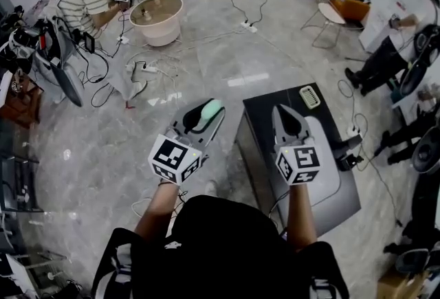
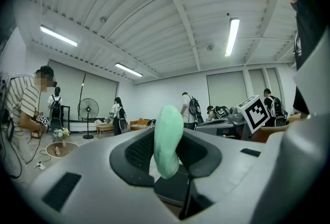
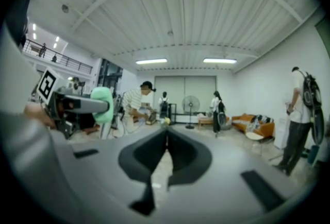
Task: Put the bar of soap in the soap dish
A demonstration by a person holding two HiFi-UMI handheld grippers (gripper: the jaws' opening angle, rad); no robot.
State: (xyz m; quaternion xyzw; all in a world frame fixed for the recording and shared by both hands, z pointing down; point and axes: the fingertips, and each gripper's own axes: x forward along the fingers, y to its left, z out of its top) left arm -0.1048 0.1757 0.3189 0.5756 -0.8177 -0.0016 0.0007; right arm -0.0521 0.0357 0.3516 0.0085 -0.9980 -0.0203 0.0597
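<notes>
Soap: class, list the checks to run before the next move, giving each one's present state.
1. Soap clamped in left gripper: ok.
2. Right gripper shut, empty: ok.
3. Dish in sight on table: ok.
4. Soap above dish: not ok, it hangs over the floor, left of the table.
5. Dish empty: cannot tell.

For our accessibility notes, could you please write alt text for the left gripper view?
The left gripper has its jaws shut on a pale green bar of soap. Behind it, several people and a standing fan are on the far side of the room.
</notes>
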